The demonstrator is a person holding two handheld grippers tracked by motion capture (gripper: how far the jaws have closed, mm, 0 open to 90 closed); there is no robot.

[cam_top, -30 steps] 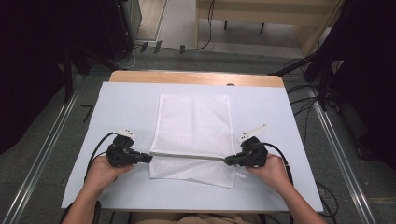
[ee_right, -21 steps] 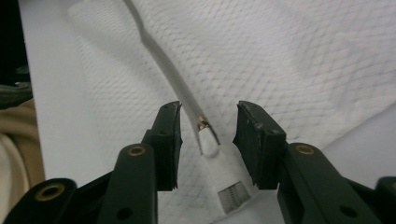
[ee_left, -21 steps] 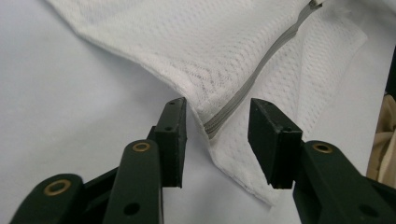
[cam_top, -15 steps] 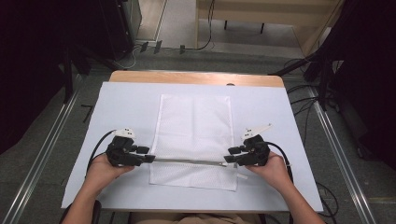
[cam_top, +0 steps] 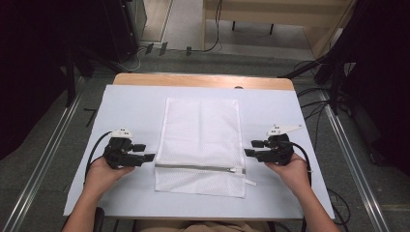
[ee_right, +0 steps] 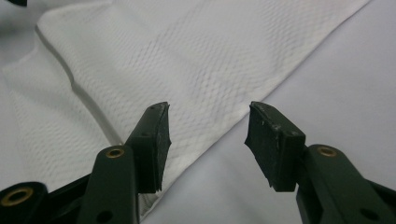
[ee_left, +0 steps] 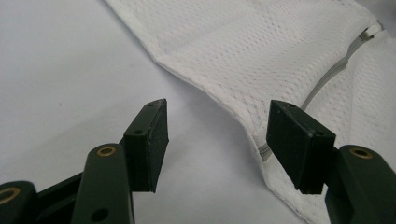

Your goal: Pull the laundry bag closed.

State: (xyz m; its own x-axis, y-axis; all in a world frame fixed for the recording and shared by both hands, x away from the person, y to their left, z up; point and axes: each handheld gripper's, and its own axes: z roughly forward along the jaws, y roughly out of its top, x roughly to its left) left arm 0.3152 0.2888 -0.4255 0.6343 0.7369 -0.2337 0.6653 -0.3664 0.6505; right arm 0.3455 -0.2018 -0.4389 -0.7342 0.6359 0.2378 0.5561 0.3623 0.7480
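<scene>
Mesh bag [cam_top: 200, 142] lies flat in the middle of a white-covered tabletop [cam_top: 290, 116], its zipper [cam_top: 198, 167] running across the near end, in the high view. The left hand-held gripper [cam_top: 151, 157] sits just beside the bag's left edge and the right hand-held gripper [cam_top: 247, 152] just beside its right edge, level with the zipper; both are apart from the fabric.

Left gripper view: the jaws stand open and empty over the bare tabletop, with the bag's edge [ee_left: 219, 100] and zipper end [ee_left: 264, 151] close ahead. A pinch here could catch only one thin layer, or snag the zipper tape.

Right gripper view: the jaws stand apart, holding nothing, above the bag's edge [ee_right: 243, 119]. The mesh looks thin, limp and slippery, so an uneven pull from either side would likely bunch or skew it.
</scene>
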